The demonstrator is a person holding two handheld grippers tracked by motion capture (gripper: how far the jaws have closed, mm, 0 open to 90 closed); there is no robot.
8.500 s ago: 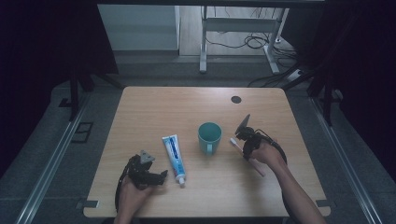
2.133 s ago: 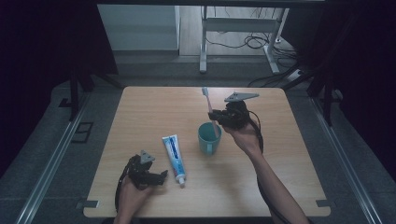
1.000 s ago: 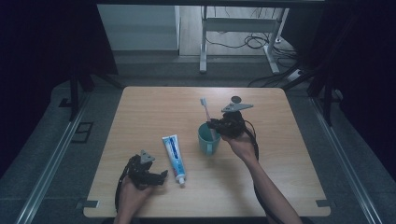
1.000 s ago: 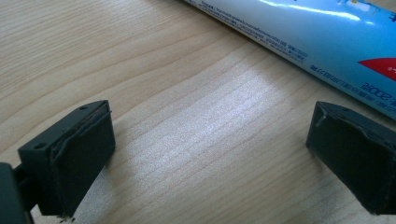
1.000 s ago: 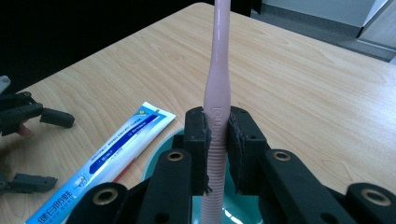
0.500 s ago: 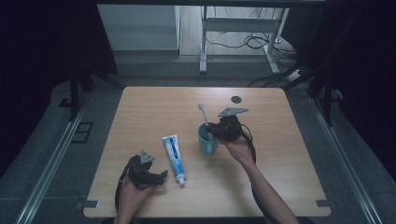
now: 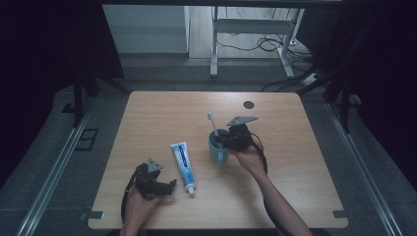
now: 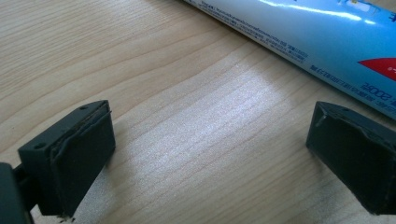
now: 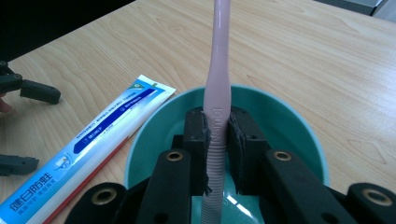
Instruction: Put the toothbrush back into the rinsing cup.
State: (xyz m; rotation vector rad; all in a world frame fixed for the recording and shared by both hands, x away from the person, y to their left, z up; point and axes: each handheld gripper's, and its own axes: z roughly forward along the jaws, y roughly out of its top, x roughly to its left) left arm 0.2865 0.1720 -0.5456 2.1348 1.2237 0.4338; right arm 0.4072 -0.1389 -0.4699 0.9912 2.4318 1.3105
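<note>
Pink toothbrush (image 9: 218,79) upright, handle down in teal cup (image 9: 299,128).

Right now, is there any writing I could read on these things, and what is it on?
"Namei", as best I can tell, embossed on the pink toothbrush handle.
"健白防蛀" in white characters on the toothpaste tube.
The small print along the tube is too small to read; seen past the left tongs it is upside down, apart from what looks like "200g".

The light wooden desk (image 7: 162,118) has a smooth, striped grain and square corners. A round teal cup (image 7: 217,150) stands on it near the middle. A blue and white toothpaste tube (image 7: 182,164) lies flat just to the left of the cup, apart from it. A small dark round spot (image 7: 249,104) sits near the far edge.
</note>
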